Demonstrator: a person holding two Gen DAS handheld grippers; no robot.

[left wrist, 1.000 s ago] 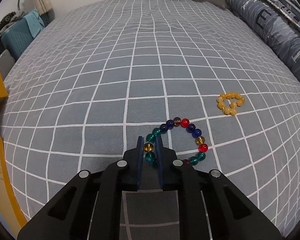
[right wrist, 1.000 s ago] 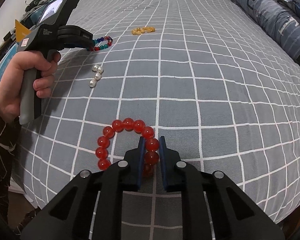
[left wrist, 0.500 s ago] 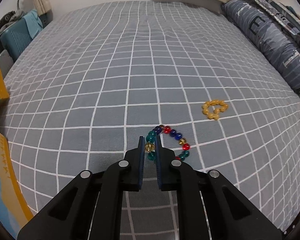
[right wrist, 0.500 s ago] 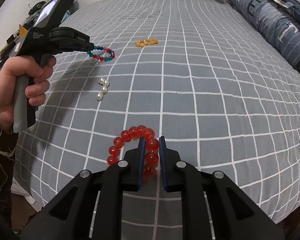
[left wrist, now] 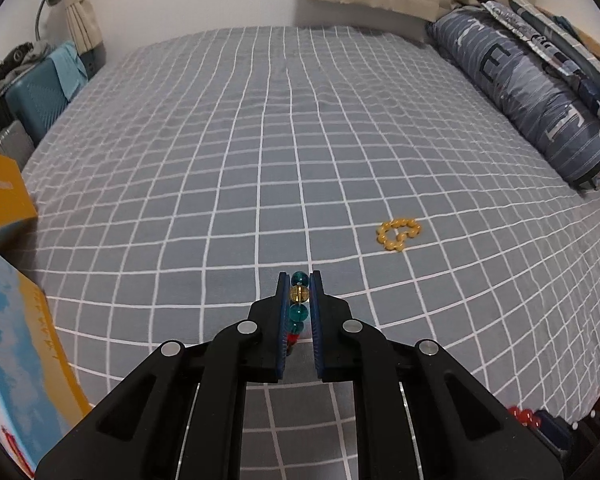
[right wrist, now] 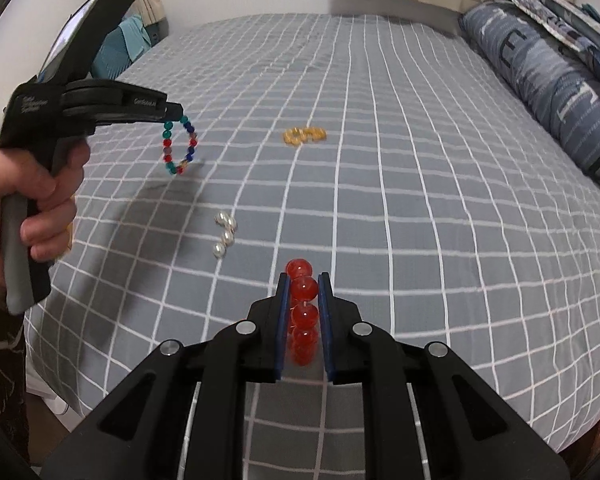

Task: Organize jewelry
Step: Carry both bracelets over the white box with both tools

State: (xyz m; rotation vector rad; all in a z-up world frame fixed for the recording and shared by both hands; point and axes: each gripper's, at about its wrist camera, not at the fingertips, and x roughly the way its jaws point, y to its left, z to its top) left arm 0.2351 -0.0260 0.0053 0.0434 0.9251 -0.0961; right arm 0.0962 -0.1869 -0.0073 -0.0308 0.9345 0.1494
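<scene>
Grey bedding with a white grid pattern covers the bed [left wrist: 260,140] that fills both views, and a blue striped pillow [left wrist: 532,92] lies along its far right edge. On the left gripper [left wrist: 299,292] the fingers are pinching a multicoloured bracelet [right wrist: 179,148] of teal, amber, red and blue glass beads; in the right wrist view it hangs as an open loop below the fingertips, lifted off the bed, with its shadow on the cover beneath. On the right gripper [right wrist: 304,292] the fingers are pinching a red bracelet [right wrist: 302,312] of large, clear red beads, which shows as a line of four beads between the blue pads. One yellow bracelet [left wrist: 398,233] of small beads lies crumpled on the bed, well apart from both grippers. One short string of pearls [right wrist: 225,234] lies on the bed between the two grippers. A person's hand [right wrist: 28,208] grips the handle of the left gripper. Beside the bed on the left stand yellow and blue boxes [left wrist: 12,320] and a teal case [left wrist: 36,96]. Nothing lies between the grippers and the two pieces on the bed. In total I count four pieces of jewelry: two held, two lying.
</scene>
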